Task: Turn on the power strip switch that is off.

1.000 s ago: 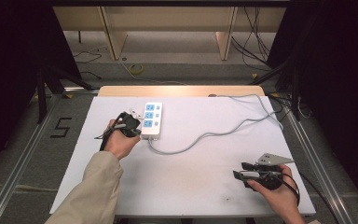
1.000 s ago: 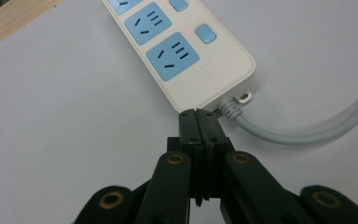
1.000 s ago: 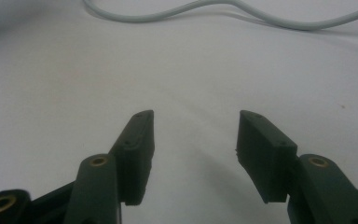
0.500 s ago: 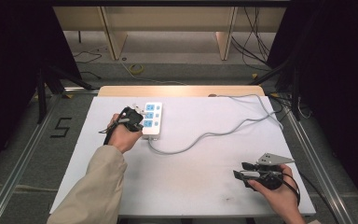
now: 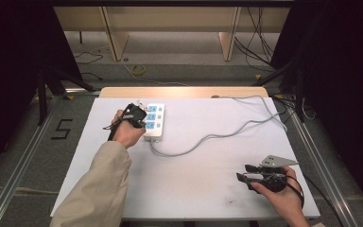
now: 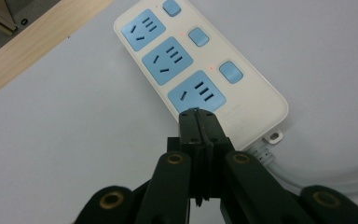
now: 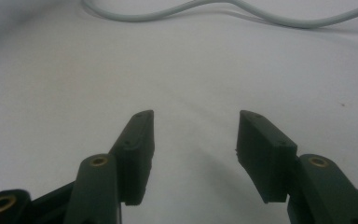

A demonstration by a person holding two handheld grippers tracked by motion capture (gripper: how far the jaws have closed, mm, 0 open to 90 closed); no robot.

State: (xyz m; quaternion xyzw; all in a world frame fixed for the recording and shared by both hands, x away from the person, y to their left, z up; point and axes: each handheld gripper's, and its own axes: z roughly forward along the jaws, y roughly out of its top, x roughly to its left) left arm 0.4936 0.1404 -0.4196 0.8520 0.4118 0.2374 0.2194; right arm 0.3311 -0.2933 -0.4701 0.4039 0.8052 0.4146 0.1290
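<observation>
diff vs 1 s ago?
The left gripper, jaws shut and empty, moved right across the table and now sits over the power strip, tips near its nearest socket. Nothing grabbed or released. The right gripper, open, the strip and its cable stayed put.

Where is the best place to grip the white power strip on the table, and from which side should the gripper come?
Grip the power strip across its narrow width, probably from above. It lies flat, so its long straight edges give two parallel faces. The cable leaves its near end, so stay clear of that end.
</observation>
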